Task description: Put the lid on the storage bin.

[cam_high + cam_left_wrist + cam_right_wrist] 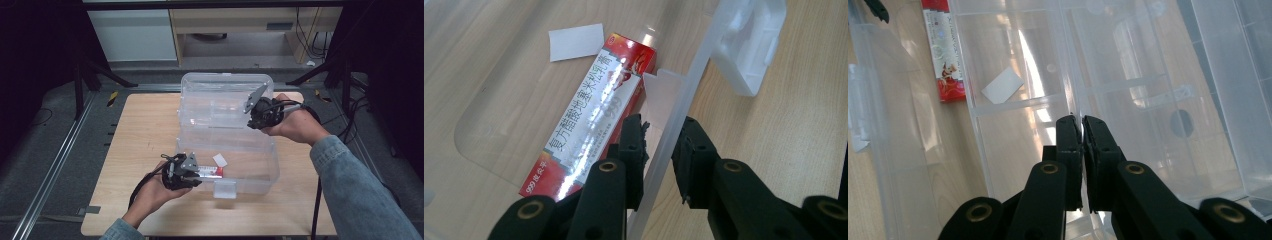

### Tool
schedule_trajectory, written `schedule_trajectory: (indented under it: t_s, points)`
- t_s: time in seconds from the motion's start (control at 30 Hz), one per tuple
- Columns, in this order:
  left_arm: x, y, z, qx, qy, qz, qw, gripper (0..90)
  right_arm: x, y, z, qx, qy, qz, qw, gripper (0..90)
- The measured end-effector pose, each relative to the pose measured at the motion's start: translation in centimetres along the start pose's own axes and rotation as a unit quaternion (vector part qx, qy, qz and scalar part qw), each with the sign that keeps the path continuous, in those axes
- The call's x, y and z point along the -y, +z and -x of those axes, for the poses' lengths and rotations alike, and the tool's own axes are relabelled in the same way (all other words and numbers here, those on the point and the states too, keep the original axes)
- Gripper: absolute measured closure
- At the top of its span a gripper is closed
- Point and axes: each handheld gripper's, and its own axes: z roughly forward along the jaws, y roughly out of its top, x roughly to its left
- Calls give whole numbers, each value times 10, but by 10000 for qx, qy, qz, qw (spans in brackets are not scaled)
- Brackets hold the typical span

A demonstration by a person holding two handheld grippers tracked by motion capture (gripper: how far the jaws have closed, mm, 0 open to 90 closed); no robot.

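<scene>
I note the clear plastic box (227,150) mid-table: my left gripper (660,145) pinches its thin front wall, my right gripper (1082,131) nips its lid (225,100); light, slippery, flexing plastic, best held at rims.

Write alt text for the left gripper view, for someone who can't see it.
The left gripper is shut on the front wall of a clear plastic box. Inside the box lie a red carton with Chinese lettering and a small white slip; the box's latch hangs over the wooden table.
</scene>
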Motion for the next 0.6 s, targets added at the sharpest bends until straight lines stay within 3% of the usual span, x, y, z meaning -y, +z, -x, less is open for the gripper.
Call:
schedule_trajectory:
  t_s: [0.6]
  points:
    - [-2, 3, -1, -75, -57, 24, 10000, 727, 10, -8, -22, 15, -152, 75, 9999, 879]
